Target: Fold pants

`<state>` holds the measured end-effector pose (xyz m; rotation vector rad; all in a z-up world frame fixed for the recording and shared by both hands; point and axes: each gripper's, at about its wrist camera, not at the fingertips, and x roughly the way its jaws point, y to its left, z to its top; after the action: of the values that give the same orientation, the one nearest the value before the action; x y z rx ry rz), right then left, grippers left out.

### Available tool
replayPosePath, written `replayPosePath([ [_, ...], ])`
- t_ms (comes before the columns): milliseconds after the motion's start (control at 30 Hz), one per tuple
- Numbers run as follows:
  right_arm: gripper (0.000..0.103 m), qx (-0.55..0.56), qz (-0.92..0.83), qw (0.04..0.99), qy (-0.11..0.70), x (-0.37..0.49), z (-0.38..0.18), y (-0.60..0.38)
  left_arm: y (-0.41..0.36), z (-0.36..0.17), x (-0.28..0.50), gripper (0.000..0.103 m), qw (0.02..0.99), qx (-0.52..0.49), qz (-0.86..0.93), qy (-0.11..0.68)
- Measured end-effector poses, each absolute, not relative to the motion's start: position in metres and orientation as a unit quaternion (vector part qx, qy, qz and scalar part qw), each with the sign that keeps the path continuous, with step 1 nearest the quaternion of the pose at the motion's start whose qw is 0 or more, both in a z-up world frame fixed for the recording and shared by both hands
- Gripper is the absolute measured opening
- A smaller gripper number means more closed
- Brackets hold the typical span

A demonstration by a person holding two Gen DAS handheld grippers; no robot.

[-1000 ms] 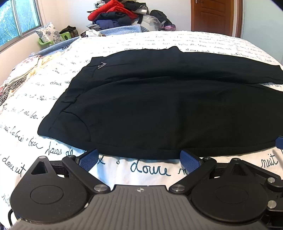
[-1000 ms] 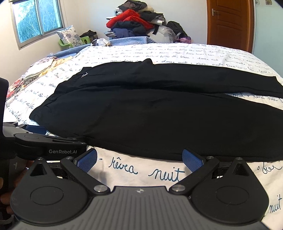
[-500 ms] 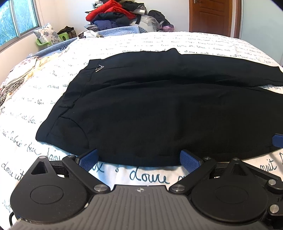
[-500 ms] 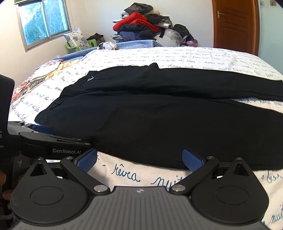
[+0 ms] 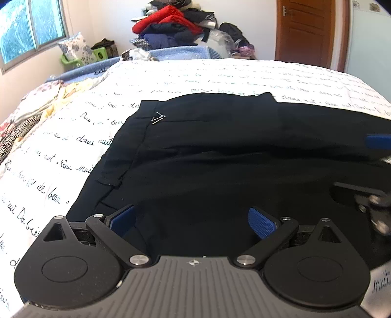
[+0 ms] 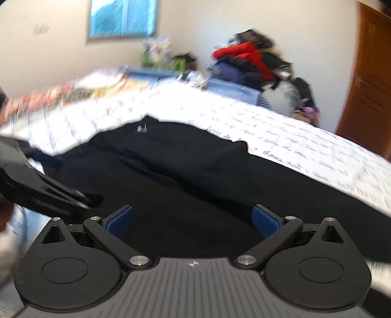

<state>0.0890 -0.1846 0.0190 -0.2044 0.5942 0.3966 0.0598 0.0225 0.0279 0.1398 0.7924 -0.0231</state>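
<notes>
A white bedcover (image 5: 220, 73) with dark handwritten words covers the bed. At its left edge lies a flowered and striped blanket (image 5: 27, 117). Behind the bed, a pile of clothes (image 5: 176, 29) stands against the wall, with a red garment (image 5: 166, 17) on top and dark blue ones under it. Near the window (image 5: 31, 29) there is a flowered pillow (image 5: 75, 49) beside a green basket (image 5: 100, 52). A brown wooden door (image 5: 308, 31) is at the far right. In the right wrist view the room is blurred.
</notes>
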Motion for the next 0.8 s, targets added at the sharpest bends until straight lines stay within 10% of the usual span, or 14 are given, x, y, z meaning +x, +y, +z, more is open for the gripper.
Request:
replayPosePath([
  [567, 0.099, -0.003, 0.262, 0.898, 0.353, 0.363, -0.009, -0.209, 0.055, 0.04, 0.148, 0.093, 0.906, 0.031, 0.009, 0.423],
  [800, 0.022, 0.032, 0.323, 0.852, 0.41, 0.391, -0.023, -0.209, 0.051, 0.045, 0.202, 0.093, 0.905, 0.035, 0.015, 0.423],
])
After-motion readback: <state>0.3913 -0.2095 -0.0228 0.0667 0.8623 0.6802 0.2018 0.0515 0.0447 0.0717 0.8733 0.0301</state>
